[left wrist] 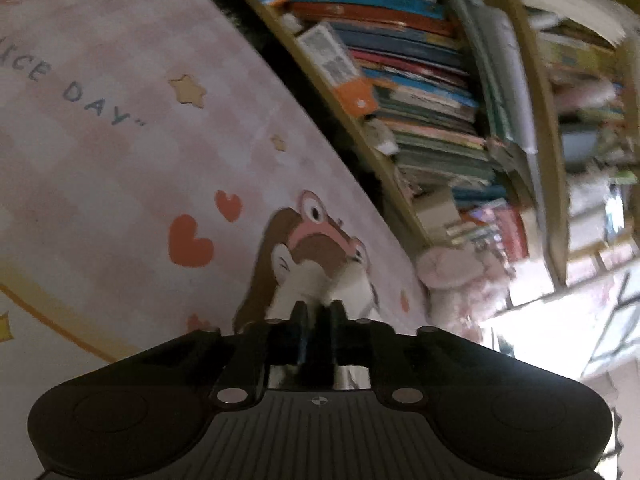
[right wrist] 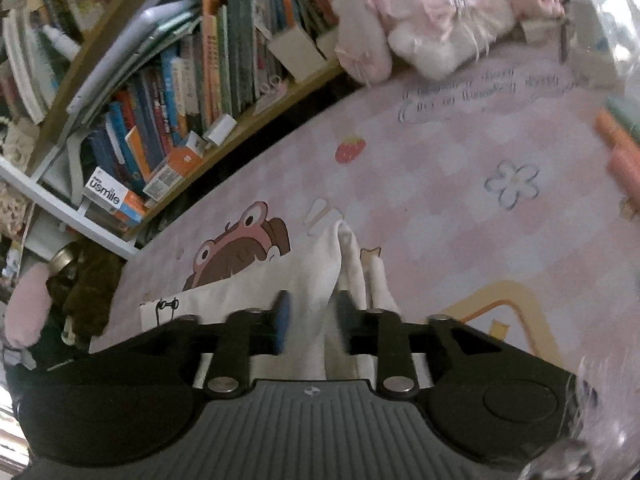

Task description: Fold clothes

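A white garment (right wrist: 320, 268) lies bunched on the pink cartoon-print table cover (right wrist: 460, 184). My right gripper (right wrist: 310, 312) has its fingers a hand's width apart, with white cloth running up between them; I cannot tell if they pinch it. In the left wrist view, my left gripper (left wrist: 318, 310) has its fingers nearly together over a bit of white cloth (left wrist: 304, 284) on the cover (left wrist: 120, 160); the pinch itself is hidden.
A bookshelf (left wrist: 400, 80) packed with books runs along the table's far edge and also shows in the right wrist view (right wrist: 180, 80). Pink and white plush toys (right wrist: 420, 20) sit at the far end. Orange and green items (right wrist: 620, 144) lie at the right.
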{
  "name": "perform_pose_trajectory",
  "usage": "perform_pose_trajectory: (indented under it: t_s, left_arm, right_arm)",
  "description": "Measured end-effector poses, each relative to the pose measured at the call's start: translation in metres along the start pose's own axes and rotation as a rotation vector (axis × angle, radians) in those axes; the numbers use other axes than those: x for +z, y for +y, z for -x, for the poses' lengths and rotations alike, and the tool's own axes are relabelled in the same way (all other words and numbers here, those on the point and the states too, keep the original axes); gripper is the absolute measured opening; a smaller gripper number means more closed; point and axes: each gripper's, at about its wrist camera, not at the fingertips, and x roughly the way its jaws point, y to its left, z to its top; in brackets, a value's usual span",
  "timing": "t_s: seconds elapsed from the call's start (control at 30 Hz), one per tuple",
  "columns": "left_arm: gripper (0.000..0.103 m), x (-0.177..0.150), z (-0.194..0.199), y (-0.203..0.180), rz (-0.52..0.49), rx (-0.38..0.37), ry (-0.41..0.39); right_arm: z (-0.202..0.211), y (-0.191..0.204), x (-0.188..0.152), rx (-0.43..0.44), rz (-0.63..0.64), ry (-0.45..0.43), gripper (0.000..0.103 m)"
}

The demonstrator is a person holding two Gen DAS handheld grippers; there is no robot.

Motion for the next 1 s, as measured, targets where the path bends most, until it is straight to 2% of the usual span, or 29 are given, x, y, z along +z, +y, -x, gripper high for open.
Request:
perform_pose_trajectory:
  t_s: [0.03,0.1,0.17,0.2,0.27,0.37,0.4,0.43,0.47,0.53,0.67,0.77,0.87,0.97,1.0]
  left_arm:
    - [0.033,-0.003,0.004,-0.004,-0.025,0.007,0.004]
    - [0.043,-0.011,0.010,-0.012,-0.066,0.031,0.016]
    - [0.048,-0.019,0.011,-0.017,-0.094,0.051,0.041]
    - [0.052,-0.024,0.011,-0.019,-0.106,0.064,0.055]
    - [0.053,-0.030,0.007,-0.021,-0.135,0.099,0.078]
    - [0.050,-0.036,0.003,-0.024,-0.167,0.120,0.088]
    - [0.043,-0.037,0.002,-0.025,-0.175,0.121,0.085]
    - [0.018,-0.037,0.006,-0.026,-0.156,0.091,0.070]
    - [0.008,-0.037,0.010,-0.027,-0.135,0.057,0.052]
    - [0.009,-0.038,0.020,-0.030,-0.108,-0.004,0.008]
    - [0.010,-0.037,0.012,-0.021,-0.101,0.091,0.035]
    - [0.014,-0.037,0.009,-0.021,-0.118,0.117,0.046]
    - [0.032,-0.039,0.013,-0.029,-0.163,0.122,0.029]
    - [0.062,-0.042,0.020,-0.037,-0.210,0.153,0.012]
    - [0.076,-0.043,0.022,-0.039,-0.222,0.173,0.007]
  right_arm:
    - [0.005,0.000,0.000,-0.010,0.012,-0.004,0.034]
    - [0.012,0.000,-0.002,-0.034,0.037,0.002,0.039]
    - [0.015,-0.001,-0.007,-0.057,0.048,0.022,0.050]
    - [0.016,-0.002,-0.010,-0.068,0.054,0.032,0.052]
    - [0.017,-0.004,-0.015,-0.084,0.056,0.053,0.057]
    - [0.012,-0.008,-0.023,-0.100,0.044,0.093,0.060]
    - [0.010,-0.010,-0.024,-0.107,0.037,0.111,0.060]
    - [0.008,-0.011,-0.025,-0.112,0.033,0.119,0.060]
    - [0.006,-0.012,-0.026,-0.116,0.028,0.127,0.060]
    - [0.004,-0.014,-0.028,-0.121,0.010,0.133,0.060]
    - [0.004,-0.018,-0.029,-0.114,-0.016,0.134,0.060]
    - [0.007,-0.018,-0.029,-0.112,-0.017,0.132,0.060]
    - [0.009,-0.018,-0.030,-0.109,-0.015,0.130,0.062]
    - [0.011,-0.017,-0.031,-0.105,-0.011,0.133,0.064]
    - [0.012,-0.016,-0.031,-0.104,-0.010,0.134,0.065]
